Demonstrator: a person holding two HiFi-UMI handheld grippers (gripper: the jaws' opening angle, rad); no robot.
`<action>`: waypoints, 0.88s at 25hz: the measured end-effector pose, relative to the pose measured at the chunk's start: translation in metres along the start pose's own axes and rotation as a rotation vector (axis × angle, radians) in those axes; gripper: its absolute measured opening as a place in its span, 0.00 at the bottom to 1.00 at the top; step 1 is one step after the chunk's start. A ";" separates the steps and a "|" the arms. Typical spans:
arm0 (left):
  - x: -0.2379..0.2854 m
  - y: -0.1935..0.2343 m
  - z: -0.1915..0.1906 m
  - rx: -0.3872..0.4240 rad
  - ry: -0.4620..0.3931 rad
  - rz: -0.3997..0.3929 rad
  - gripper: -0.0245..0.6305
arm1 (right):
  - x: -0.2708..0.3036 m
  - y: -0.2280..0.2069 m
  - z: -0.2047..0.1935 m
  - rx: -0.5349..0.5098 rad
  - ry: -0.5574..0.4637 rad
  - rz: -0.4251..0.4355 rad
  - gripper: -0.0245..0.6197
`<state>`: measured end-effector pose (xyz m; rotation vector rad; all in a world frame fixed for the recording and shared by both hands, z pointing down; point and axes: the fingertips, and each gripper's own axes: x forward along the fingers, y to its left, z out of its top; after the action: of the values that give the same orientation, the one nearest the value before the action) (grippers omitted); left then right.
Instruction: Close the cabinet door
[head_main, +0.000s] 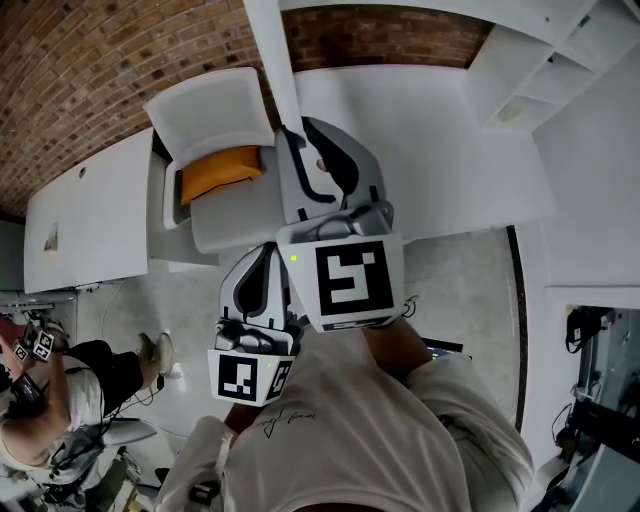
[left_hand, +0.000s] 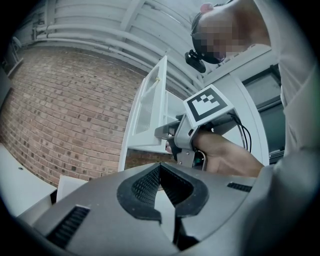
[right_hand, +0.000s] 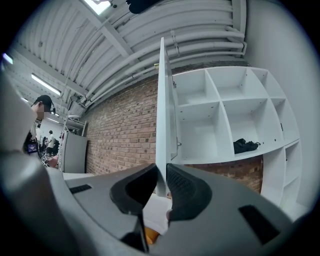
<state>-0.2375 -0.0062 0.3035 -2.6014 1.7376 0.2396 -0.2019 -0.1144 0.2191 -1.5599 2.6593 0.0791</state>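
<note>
The head view looks steeply down on the cabinet door (head_main: 272, 50), seen edge-on. The right gripper view, hard against that door, faces up along it; the left gripper view faces it from farther back, looking up.

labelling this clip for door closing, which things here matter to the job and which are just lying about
In the job:
- door, its edge pinched in the right tool
- cabinet, standing open

Just lying about:
- black cloth on a cabinet shelf
- orange item lower down
- left tool, shut on nothing, idle
</note>
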 end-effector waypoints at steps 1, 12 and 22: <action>0.002 0.000 -0.001 0.001 0.002 0.000 0.06 | 0.000 -0.001 0.000 0.001 0.000 0.001 0.15; 0.013 -0.001 -0.011 -0.011 0.028 -0.005 0.06 | -0.003 -0.015 0.000 0.006 0.003 0.009 0.15; 0.022 -0.006 -0.012 -0.016 0.027 -0.023 0.06 | -0.005 -0.025 0.000 0.000 0.006 0.017 0.15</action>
<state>-0.2221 -0.0247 0.3117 -2.6463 1.7202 0.2196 -0.1776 -0.1222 0.2193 -1.5399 2.6776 0.0745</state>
